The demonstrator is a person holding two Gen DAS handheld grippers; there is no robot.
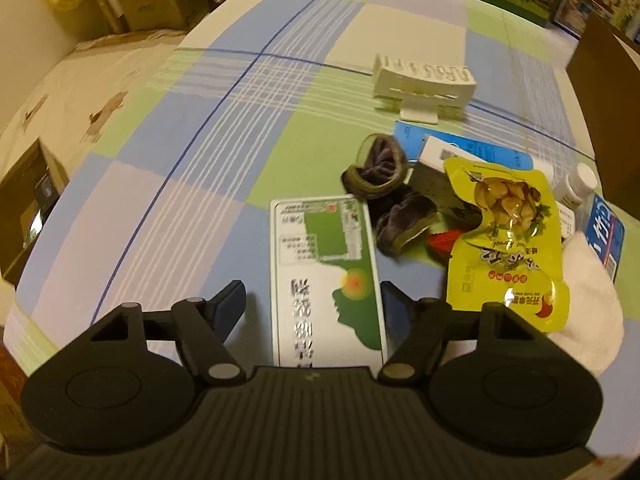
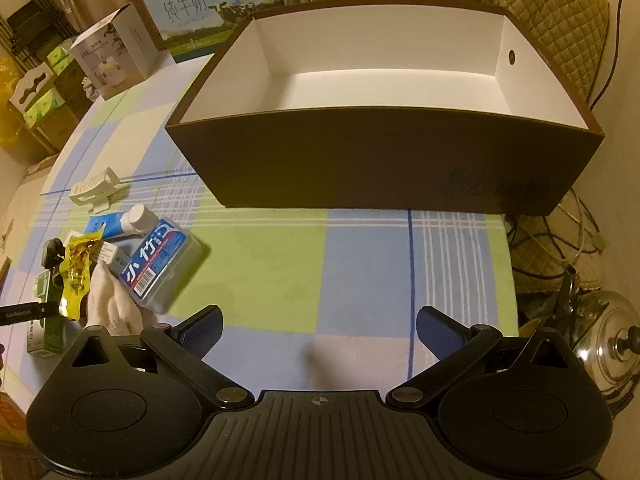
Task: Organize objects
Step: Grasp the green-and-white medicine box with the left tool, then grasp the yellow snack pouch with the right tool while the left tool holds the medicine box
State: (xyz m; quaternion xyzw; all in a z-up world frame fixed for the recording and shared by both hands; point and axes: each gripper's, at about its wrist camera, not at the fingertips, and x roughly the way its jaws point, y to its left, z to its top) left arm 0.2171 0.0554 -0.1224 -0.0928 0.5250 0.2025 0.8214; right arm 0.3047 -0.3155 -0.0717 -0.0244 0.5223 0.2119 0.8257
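My left gripper (image 1: 312, 310) is open, its fingers on either side of a flat green and white box (image 1: 326, 276) lying on the checked cloth. Beside it lie dark socks (image 1: 384, 188), a yellow snack pouch (image 1: 504, 240), a white cloth (image 1: 588, 304), a blue-labelled clear case (image 1: 606, 232), a white bottle (image 1: 578, 184) and a white plastic rack (image 1: 424, 80). My right gripper (image 2: 318, 330) is open and empty over bare cloth. In front of it stands a big brown box (image 2: 384, 168), white inside and empty. The pile lies to its left: case (image 2: 160, 264), pouch (image 2: 74, 272), cloth (image 2: 112, 300).
Milk cartons (image 2: 212, 4) and a small white carton (image 2: 112, 52) stand at the table's far edge. A steel kettle (image 2: 608, 332) and cables sit off the right edge. Cardboard boxes (image 1: 148, 4) are stacked beyond the table's left side.
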